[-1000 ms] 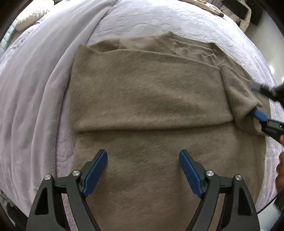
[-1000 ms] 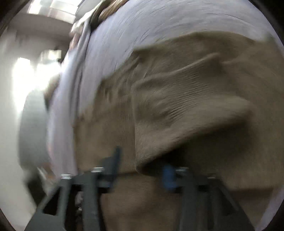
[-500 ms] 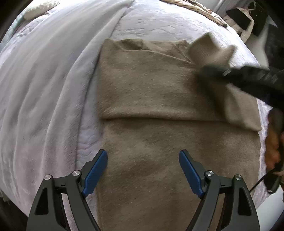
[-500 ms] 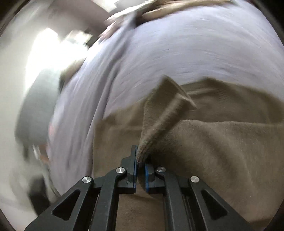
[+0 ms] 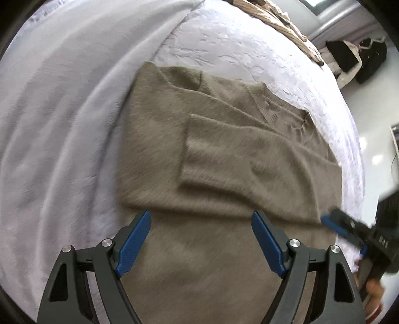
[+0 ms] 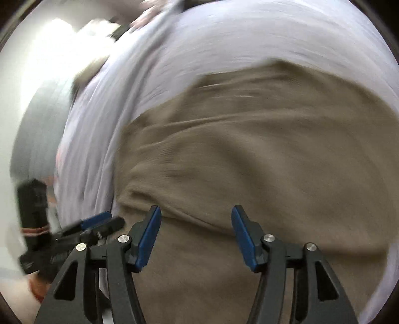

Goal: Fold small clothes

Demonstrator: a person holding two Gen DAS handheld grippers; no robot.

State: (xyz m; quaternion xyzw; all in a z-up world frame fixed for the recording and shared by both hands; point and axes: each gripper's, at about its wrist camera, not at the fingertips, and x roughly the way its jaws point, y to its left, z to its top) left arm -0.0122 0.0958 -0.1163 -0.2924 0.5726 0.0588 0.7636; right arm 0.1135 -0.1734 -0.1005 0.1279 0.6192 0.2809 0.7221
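Observation:
A tan fuzzy sweater (image 5: 224, 159) lies flat on a white bed, neckline toward the far right. Both sleeves are folded across its chest; the upper one ends in a cuff (image 5: 189, 147) near the middle. My left gripper (image 5: 200, 239) is open and empty, hovering over the sweater's lower body. My right gripper (image 6: 195, 234) is open and empty over the sweater (image 6: 261, 154) near its side edge; it also shows in the left wrist view (image 5: 334, 224) at the sweater's right edge. The right wrist view is motion-blurred.
A pale fleece blanket (image 5: 69, 104) covers the bed's left part, an embossed white quilt (image 5: 237, 47) the far part. A beige knit item (image 5: 279, 20) lies at the far edge. Dark bags (image 5: 354, 57) sit on the floor beyond. The left gripper (image 6: 94, 224) shows in the right wrist view.
My right gripper carried the right sleeve across the chest, let it go and opened, then drew back to the sweater's right edge. The left gripper stayed open and shifted its view.

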